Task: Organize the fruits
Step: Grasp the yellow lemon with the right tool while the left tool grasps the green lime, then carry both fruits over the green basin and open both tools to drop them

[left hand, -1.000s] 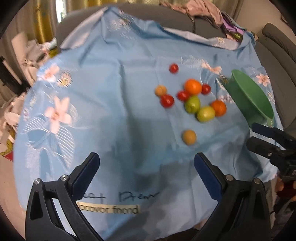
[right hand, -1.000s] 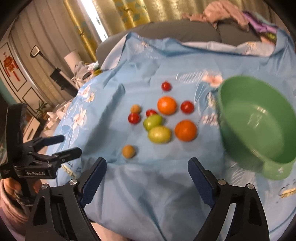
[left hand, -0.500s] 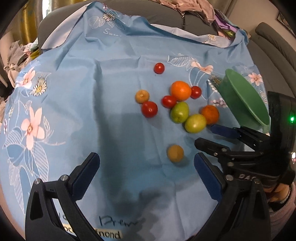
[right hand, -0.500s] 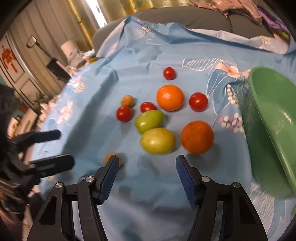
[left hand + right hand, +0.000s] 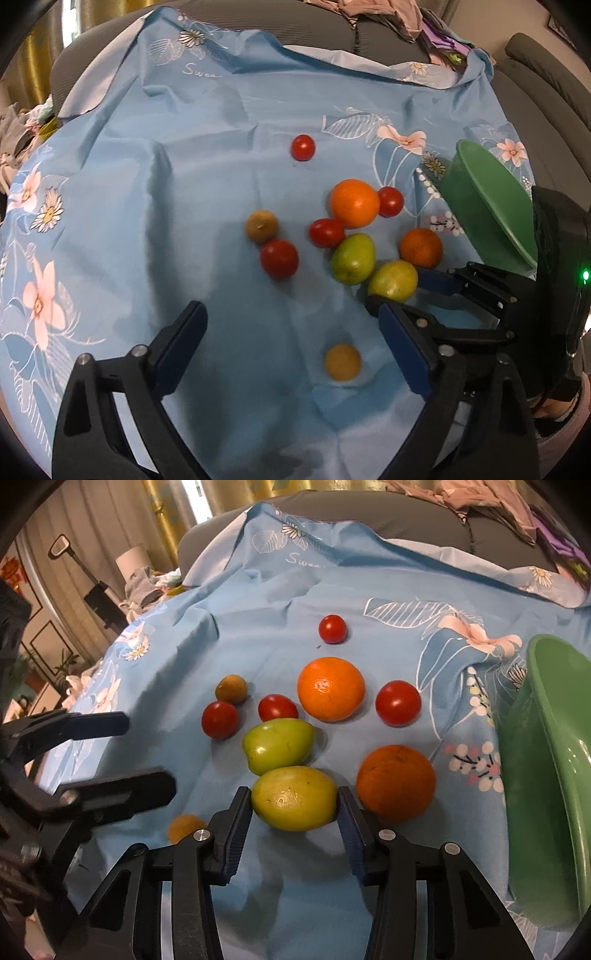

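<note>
Both wrist views look steeply down, close over the fruits (image 5: 352, 254); the right sits nearer.

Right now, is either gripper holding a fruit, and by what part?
The right gripper is closing on the yellow-green fruit, pads at its two ends. The left gripper holds nothing.

You've dropped your right gripper (image 5: 294, 825) in around the yellow-green oval fruit (image 5: 294, 798), jaws closing on both its sides. Your left gripper (image 5: 291, 349) slid up toward that fruit too, narrowing slightly.
</note>
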A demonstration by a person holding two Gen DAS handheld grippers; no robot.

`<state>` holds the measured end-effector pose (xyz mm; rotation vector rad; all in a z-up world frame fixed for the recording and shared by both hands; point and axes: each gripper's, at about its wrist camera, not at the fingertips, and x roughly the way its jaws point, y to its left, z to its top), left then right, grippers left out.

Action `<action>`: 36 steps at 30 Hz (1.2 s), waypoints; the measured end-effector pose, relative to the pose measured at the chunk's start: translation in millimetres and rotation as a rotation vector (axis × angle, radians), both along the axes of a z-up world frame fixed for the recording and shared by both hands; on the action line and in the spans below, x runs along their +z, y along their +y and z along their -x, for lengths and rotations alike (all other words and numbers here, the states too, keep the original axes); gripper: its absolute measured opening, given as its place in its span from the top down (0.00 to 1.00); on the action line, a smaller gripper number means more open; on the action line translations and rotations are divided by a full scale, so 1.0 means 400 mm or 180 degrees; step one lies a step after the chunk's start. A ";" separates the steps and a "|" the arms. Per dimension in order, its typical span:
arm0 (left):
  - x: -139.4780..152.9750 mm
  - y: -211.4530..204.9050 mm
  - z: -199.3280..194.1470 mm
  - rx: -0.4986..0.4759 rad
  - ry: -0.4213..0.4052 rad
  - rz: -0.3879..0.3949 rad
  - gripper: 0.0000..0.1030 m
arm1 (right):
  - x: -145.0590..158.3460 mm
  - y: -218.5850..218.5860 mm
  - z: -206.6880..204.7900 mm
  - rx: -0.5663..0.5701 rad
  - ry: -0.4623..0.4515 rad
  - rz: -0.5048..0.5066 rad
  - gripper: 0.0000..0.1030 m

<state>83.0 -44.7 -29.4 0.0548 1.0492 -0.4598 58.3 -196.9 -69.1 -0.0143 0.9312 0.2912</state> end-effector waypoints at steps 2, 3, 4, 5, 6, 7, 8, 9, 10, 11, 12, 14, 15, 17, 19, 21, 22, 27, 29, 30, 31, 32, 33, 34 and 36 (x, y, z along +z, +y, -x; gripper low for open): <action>-0.001 -0.016 -0.003 -0.0072 0.0011 0.0038 0.18 | 0.001 -0.020 0.014 -0.0014 0.0005 -0.0024 0.54; 0.000 -0.025 -0.004 -0.0102 0.0007 0.0047 0.18 | 0.003 -0.028 0.019 -0.0017 0.0008 -0.0030 0.54; 0.001 -0.035 -0.002 -0.0136 -0.0003 0.0062 0.18 | 0.005 -0.033 0.024 -0.0007 0.0006 -0.0029 0.54; 0.001 -0.047 -0.003 -0.0198 -0.0022 0.0099 0.19 | 0.009 -0.038 0.031 0.0006 -0.0002 -0.0024 0.54; 0.000 -0.055 -0.004 -0.0234 -0.0026 0.0116 0.22 | 0.012 -0.042 0.038 0.0012 -0.0009 -0.0019 0.54; -0.002 -0.066 -0.007 -0.0268 -0.0022 0.0127 0.24 | 0.015 -0.045 0.044 0.0017 -0.0016 -0.0021 0.54; -0.006 -0.077 -0.011 -0.0306 -0.0016 0.0140 0.29 | 0.019 -0.051 0.049 0.0017 -0.0024 -0.0027 0.54; -0.011 -0.090 -0.018 -0.0348 0.0002 0.0155 0.32 | 0.022 -0.053 0.052 0.0013 -0.0035 -0.0030 0.54; -0.015 -0.097 -0.023 -0.0370 0.0016 0.0163 0.33 | 0.025 -0.056 0.057 0.0010 -0.0050 -0.0039 0.54; -0.023 -0.110 -0.030 -0.0400 0.0025 0.0147 0.35 | 0.027 -0.059 0.064 0.0013 -0.0060 -0.0052 0.54; -0.028 -0.119 -0.036 -0.0416 0.0031 0.0119 0.38 | 0.027 -0.060 0.066 0.0014 -0.0067 -0.0058 0.54; -0.039 -0.138 -0.048 -0.0445 0.0053 0.0084 0.42 | 0.028 -0.062 0.073 0.0021 -0.0082 -0.0067 0.54; -0.043 -0.145 -0.053 -0.0458 0.0065 0.0074 0.47 | 0.029 -0.062 0.074 0.0030 -0.0091 -0.0077 0.54; -0.050 -0.156 -0.059 -0.0469 0.0083 0.0047 0.48 | 0.031 -0.066 0.075 0.0034 -0.0096 -0.0125 0.54; -0.062 -0.165 -0.066 -0.0459 0.0126 0.0013 0.53 | 0.034 -0.071 0.076 0.0027 -0.0118 -0.0153 0.54; -0.072 -0.172 -0.070 -0.0460 0.0161 -0.0013 0.64 | 0.036 -0.076 0.077 0.0016 -0.0134 -0.0190 0.54; -0.080 -0.176 -0.072 -0.0455 0.0182 -0.0052 0.68 | 0.036 -0.079 0.077 0.0008 -0.0137 -0.0207 0.54; -0.080 -0.172 -0.077 -0.0411 0.0172 -0.0020 0.68 | 0.034 -0.087 0.081 -0.0014 -0.0145 -0.0265 0.54; -0.077 -0.168 -0.076 -0.0376 0.0169 -0.0028 0.68 | 0.035 -0.088 0.082 -0.0030 -0.0150 -0.0277 0.54; -0.072 -0.166 -0.071 -0.0389 0.0168 -0.0009 0.68 | 0.036 -0.089 0.083 -0.0030 -0.0153 -0.0289 0.54; -0.065 -0.162 -0.067 -0.0393 0.0173 0.0011 0.68 | 0.038 -0.090 0.086 -0.0030 -0.0160 -0.0297 0.54; -0.057 -0.159 -0.060 -0.0389 0.0159 0.0014 0.68 | 0.042 -0.090 0.089 -0.0027 -0.0171 -0.0309 0.54; -0.049 -0.155 -0.054 -0.0389 0.0135 0.0015 0.68 | 0.046 -0.091 0.091 -0.0025 -0.0181 -0.0321 0.54; -0.039 -0.148 -0.046 -0.0389 0.0104 0.0028 0.68 | 0.050 -0.091 0.095 -0.0025 -0.0198 -0.0332 0.54; -0.011 -0.134 -0.025 -0.0401 0.0031 0.0087 0.68 | 0.063 -0.092 0.102 -0.0026 -0.0245 -0.0359 0.54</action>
